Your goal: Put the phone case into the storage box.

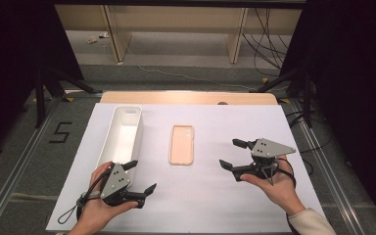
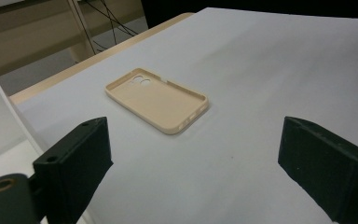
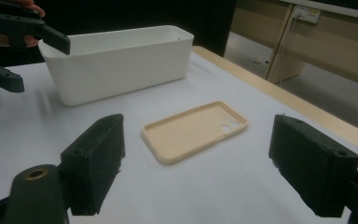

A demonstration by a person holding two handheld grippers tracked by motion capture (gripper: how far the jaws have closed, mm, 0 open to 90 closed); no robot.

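Phone case point(image 1: 181, 144), beige, soft-looking, one item. Lies flat on the white table cover point(image 1: 254, 122), hollow side up, camera cut-out at the far end as the high view shows it. Position: middle of the cover, between the two grippers and farther from the person than both. Nothing touches it. Seen from the left gripper view, the phone case point(image 2: 158, 99) sits ahead of the jaws and a little to their left; from the right gripper view, the phone case point(image 3: 196, 130) sits ahead, between the jaw tips but beyond them.

Left gripper point(image 1: 141, 175), black, grey three-cornered plate on top, held in the person's left hand point(image 1: 95, 205) at the near left of the cover. Jaws spread wide, nothing between them. Apart from the case, just beside the near end of the bin.

Right gripper point(image 1: 234, 154), same make, held in the person's right hand point(image 1: 274, 188) at the near right. Jaws spread wide, nothing between them. Apart from the case.

Bin point(image 1: 122, 134), white, long and narrow, open top, nothing visible inside. Stands on the cover left of the case, long side running away from the person.

Table edge point(image 1: 188, 98), light wood, showing past the far side of the cover.
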